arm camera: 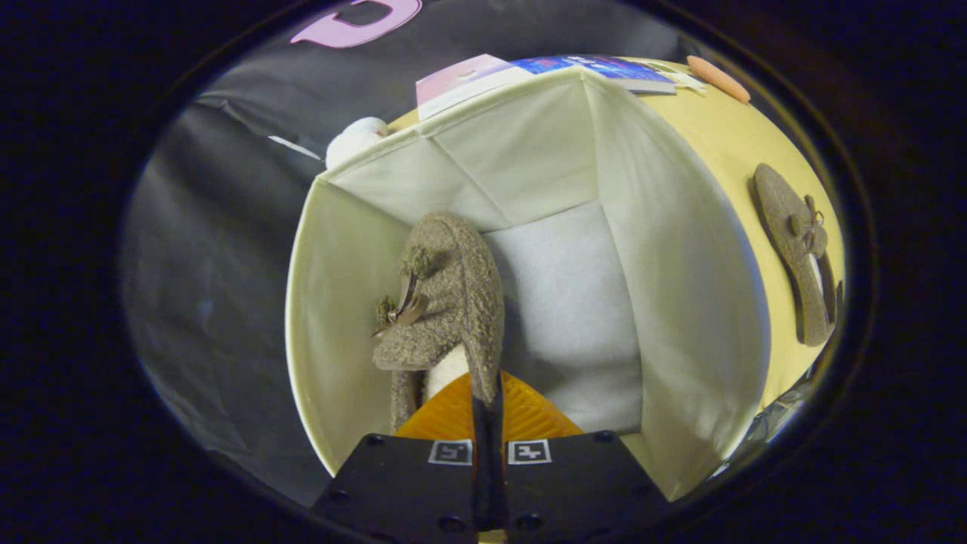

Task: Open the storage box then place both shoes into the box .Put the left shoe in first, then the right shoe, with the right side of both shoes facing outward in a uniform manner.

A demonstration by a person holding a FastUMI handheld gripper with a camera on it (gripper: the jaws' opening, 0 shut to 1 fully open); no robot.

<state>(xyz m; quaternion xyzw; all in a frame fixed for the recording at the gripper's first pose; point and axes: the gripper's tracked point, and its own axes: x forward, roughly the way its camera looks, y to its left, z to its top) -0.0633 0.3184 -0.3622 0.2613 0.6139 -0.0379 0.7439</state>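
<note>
The storage box (680,302) stands open, a cream fabric bin with a pale grey floor. My gripper (487,393) is shut on a brown woolly shoe (446,295), pinching its side edge between both fingers. The shoe hangs on its side inside the box, toe pointing away from me, close to the box's left wall, its bow and pompom facing that wall. The second brown shoe (797,249) lies flat on the yellow table (725,151), outside the box to its right.
Behind the box lie a pink and blue card or booklet (529,72) and a white round object (355,140). An orange stick-like item (718,78) rests on the table at the far right. Black cloth hangs to the left.
</note>
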